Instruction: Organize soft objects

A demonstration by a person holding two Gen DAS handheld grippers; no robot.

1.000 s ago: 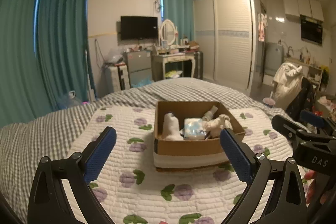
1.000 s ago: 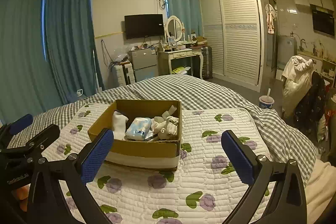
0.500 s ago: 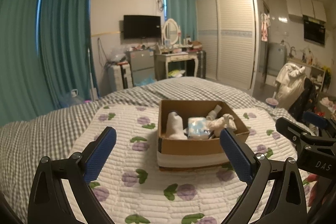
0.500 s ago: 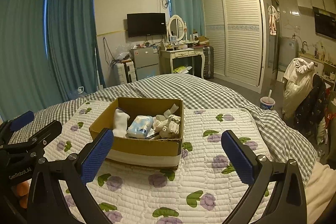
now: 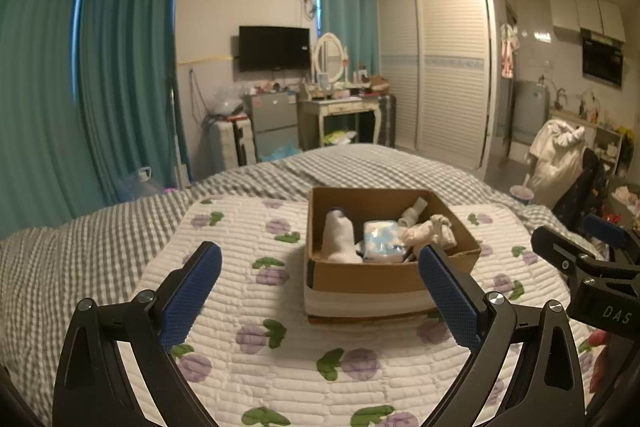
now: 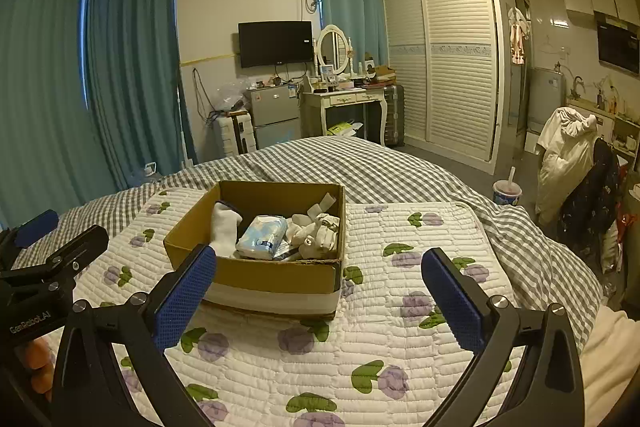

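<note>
A cardboard box [image 5: 368, 277] [image 6: 272, 273] sits on a white quilt with purple flowers [image 5: 248, 331] [image 6: 400, 331] on the bed. In the box lie a white sock [image 5: 338, 237] [image 6: 224, 227], a light blue tissue pack [image 5: 380, 241] [image 6: 262, 237] and cream soft items [image 5: 430, 229] [image 6: 316, 235]. My left gripper [image 5: 318, 297] is open and empty, held above the quilt in front of the box. My right gripper [image 6: 318, 297] is open and empty, in front of the box and to its right. Each gripper shows at the edge of the other's view.
A grey checked blanket [image 5: 80, 251] [image 6: 400, 171] covers the bed around the quilt. Beyond the bed stand teal curtains [image 5: 120, 67], a small fridge [image 6: 276, 115], a dressing table [image 6: 344, 99] and a wardrobe [image 6: 452, 55]. A chair with clothes [image 6: 568, 163] stands at right.
Both grippers have drawn back and risen slightly from the box. Both stay open and empty. The box and its contents have not moved.
</note>
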